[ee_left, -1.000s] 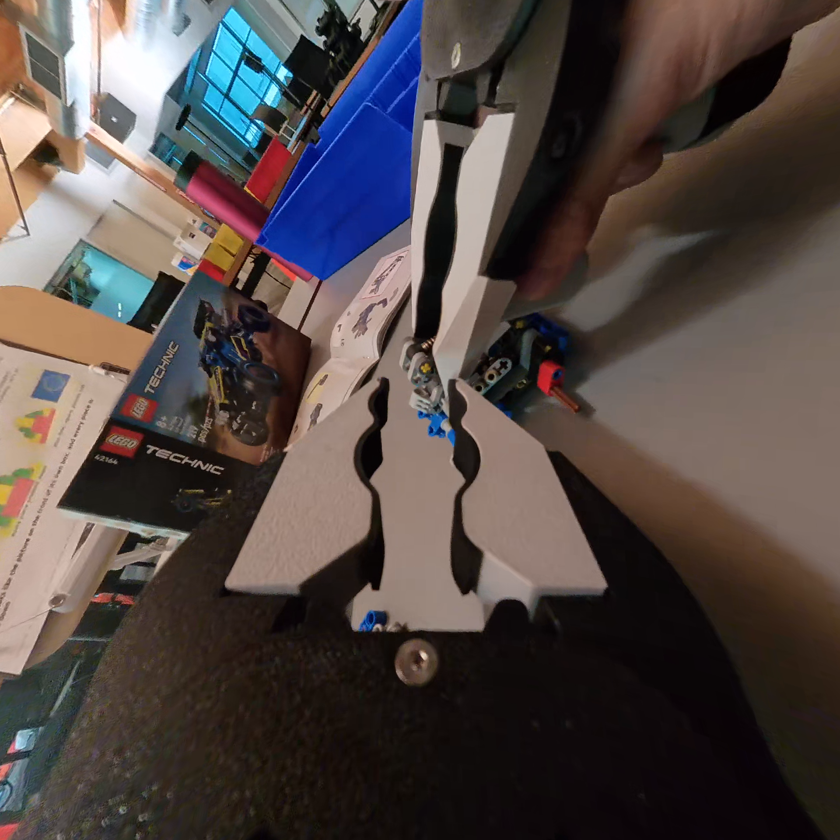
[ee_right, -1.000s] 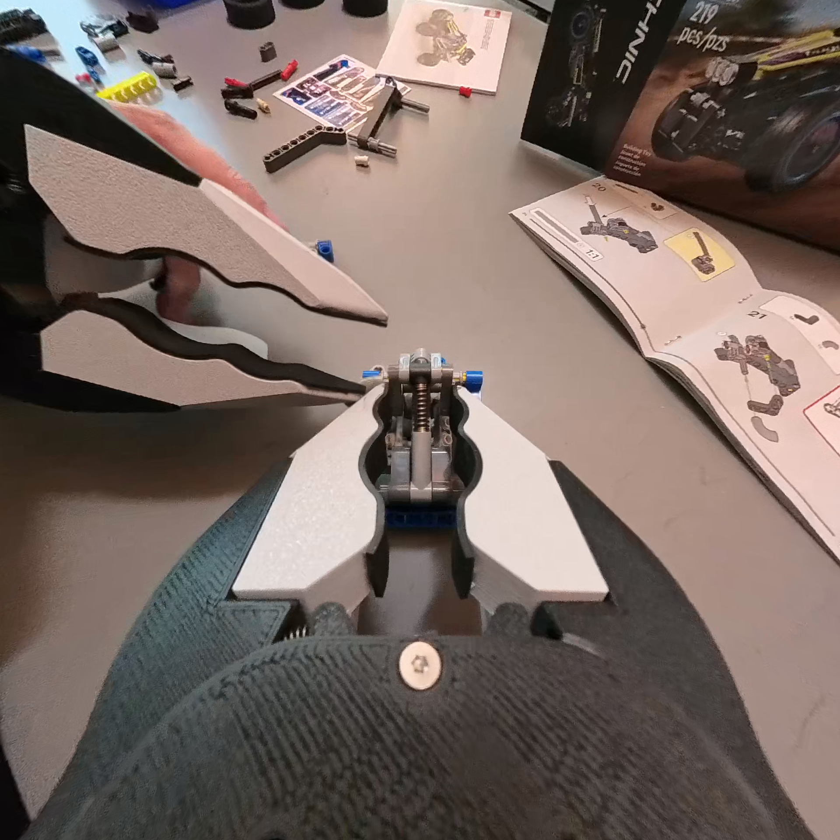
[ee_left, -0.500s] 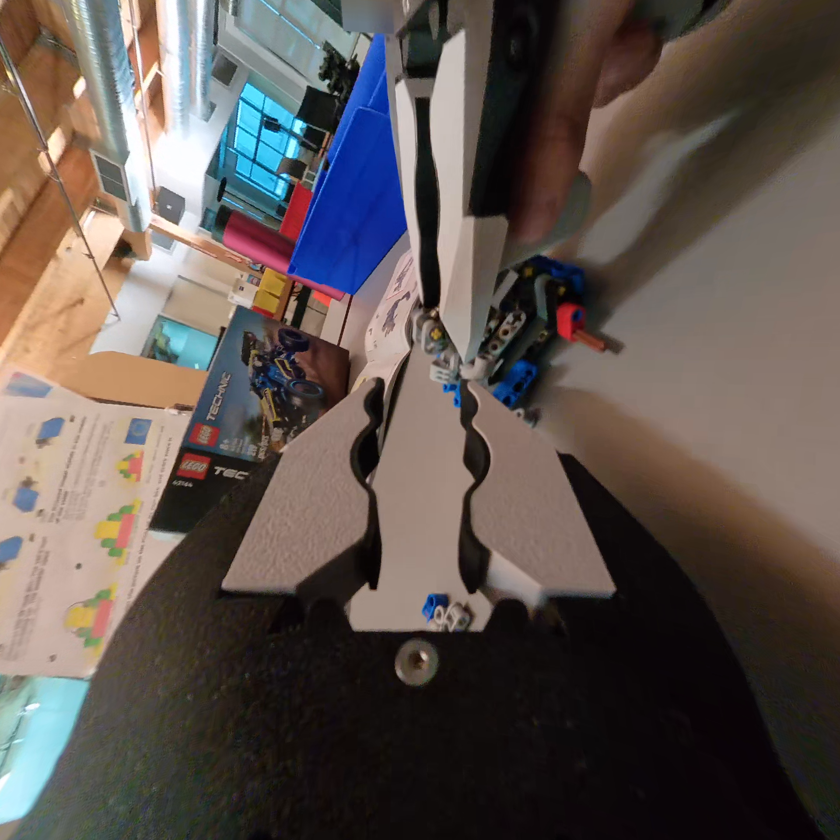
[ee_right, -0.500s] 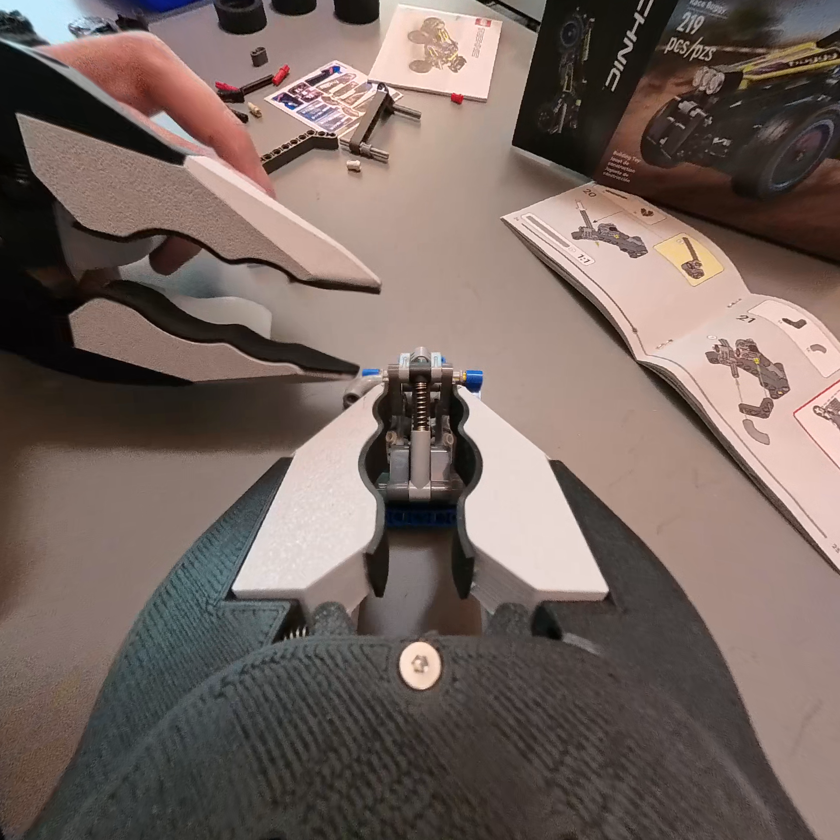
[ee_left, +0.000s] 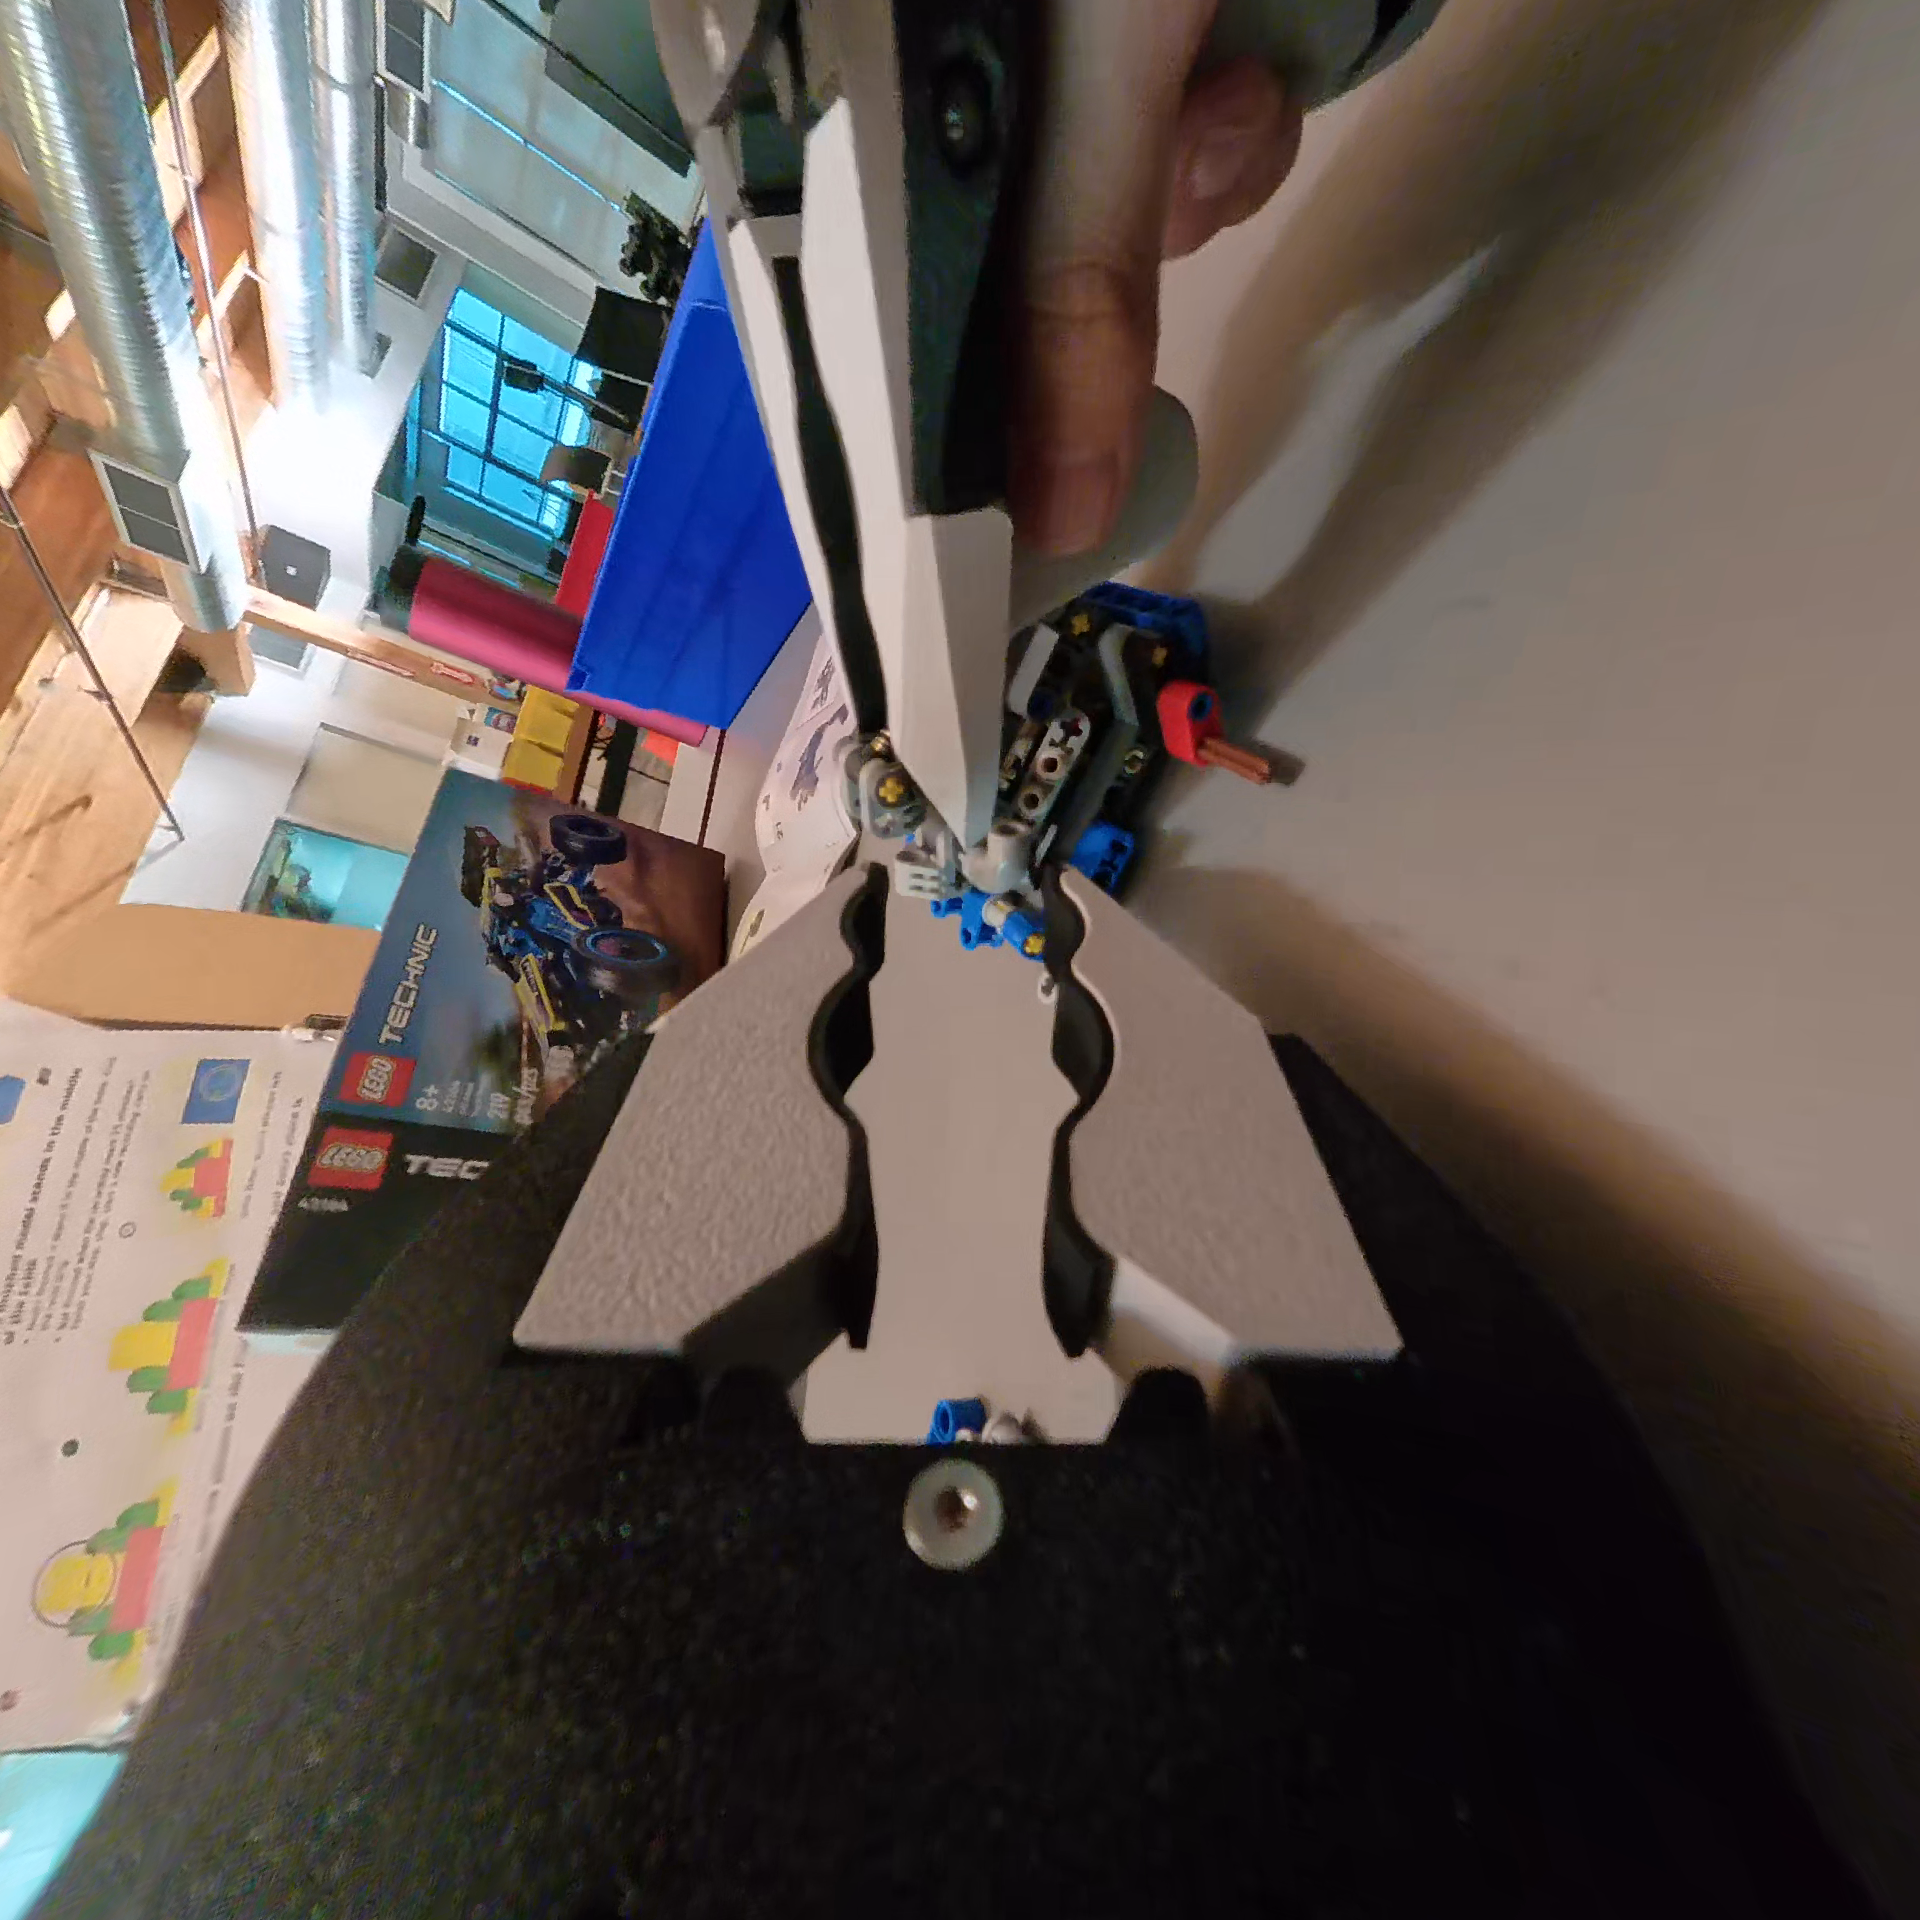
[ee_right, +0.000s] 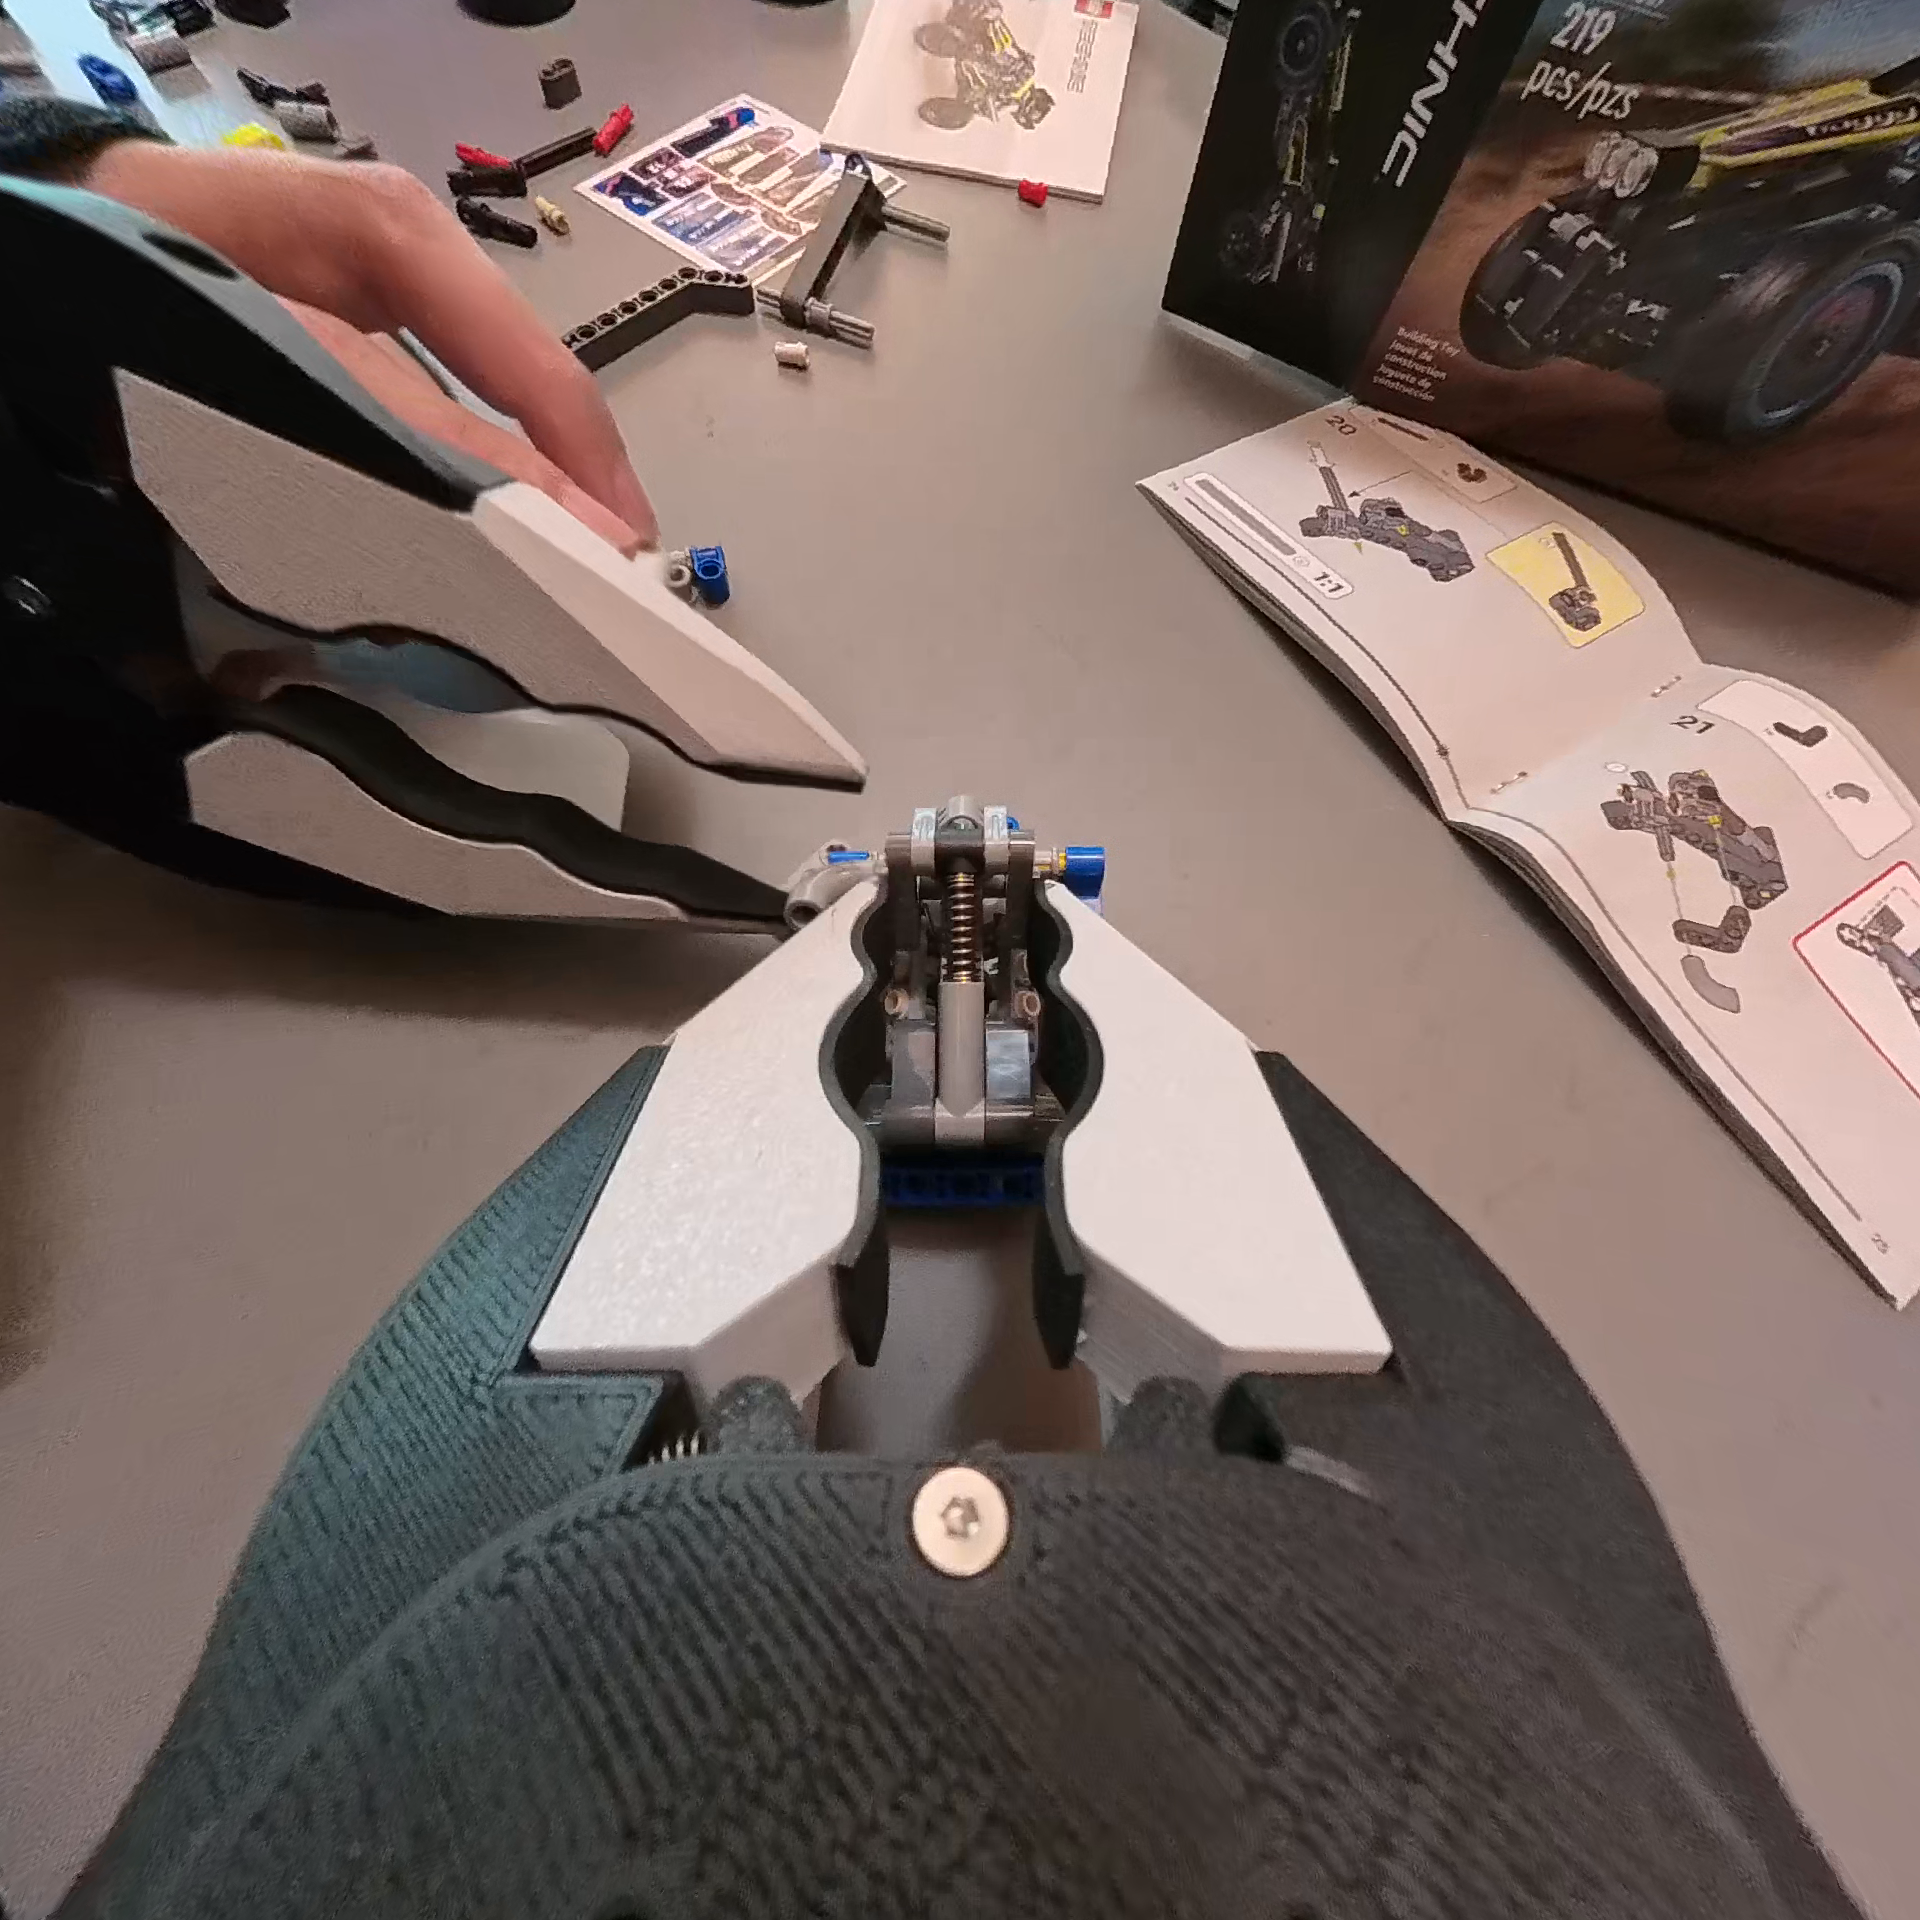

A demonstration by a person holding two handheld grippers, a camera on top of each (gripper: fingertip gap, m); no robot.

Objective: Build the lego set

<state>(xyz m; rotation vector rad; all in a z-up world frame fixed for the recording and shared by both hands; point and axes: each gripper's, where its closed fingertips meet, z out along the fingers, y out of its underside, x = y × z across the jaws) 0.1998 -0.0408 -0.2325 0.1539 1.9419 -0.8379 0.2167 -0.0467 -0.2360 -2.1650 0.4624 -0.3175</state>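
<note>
Clamping a grey-and-blue brick assembly [ee_right: 961, 997] with a coiled spring, our right gripper [ee_right: 961, 904] presses both scalloped pads on it above the matte grey table [ee_right: 312, 1143]; our left gripper [ee_left: 961, 914] gapes narrowly, bare, its lower fingertip [ee_right: 748, 902] beside a pale connector [ee_right: 816, 891]; instruction booklet [ee_right: 1558, 748] nearby.

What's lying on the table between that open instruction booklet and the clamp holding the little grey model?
Nothing: in the right wrist view only bare grey table separates the open booklet from the right gripper, shut on the grey model.
</note>
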